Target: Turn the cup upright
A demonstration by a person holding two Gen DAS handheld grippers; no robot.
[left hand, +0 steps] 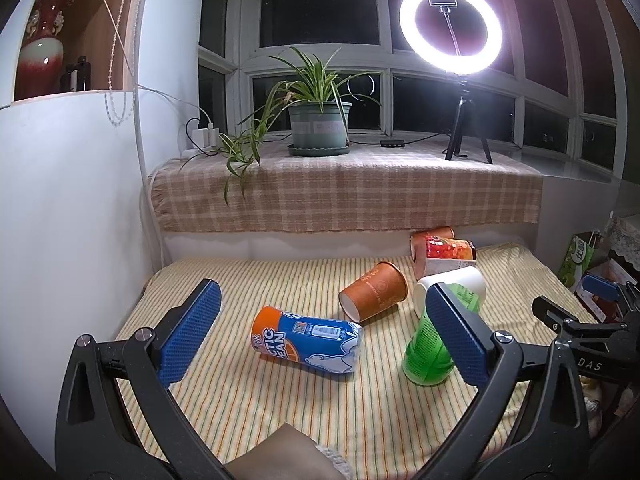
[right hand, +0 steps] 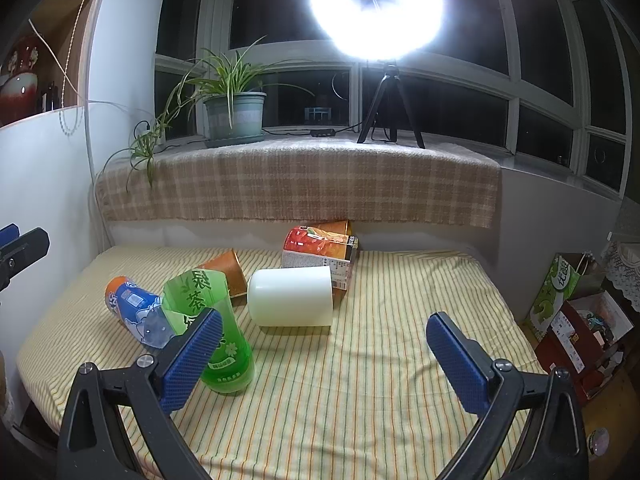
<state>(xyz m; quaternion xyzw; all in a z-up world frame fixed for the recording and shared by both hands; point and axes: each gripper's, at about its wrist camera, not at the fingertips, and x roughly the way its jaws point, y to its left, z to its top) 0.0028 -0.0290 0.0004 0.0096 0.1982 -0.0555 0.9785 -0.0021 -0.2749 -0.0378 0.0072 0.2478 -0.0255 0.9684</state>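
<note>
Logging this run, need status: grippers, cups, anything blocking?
Left gripper open, empty. Right gripper open, empty. Cups all on their sides; white cup nearest right gripper. Green cup beside its left finger.

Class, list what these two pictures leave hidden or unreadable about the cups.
- Green cup: in the left wrist view, the left gripper's right finger covers part of its side.
- Brown cup: right wrist view, mostly behind the green cup.
- White cup: its opening faces away; inside unseen.
- Ring light: overexposed, details lost.

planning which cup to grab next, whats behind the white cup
Directly behind the white cup lies a red fruit-print cup on its side, against the wall under the plaid-covered ledge. An orange-brown cup sits behind that one, mostly covered, so its state can't be judged.
</note>
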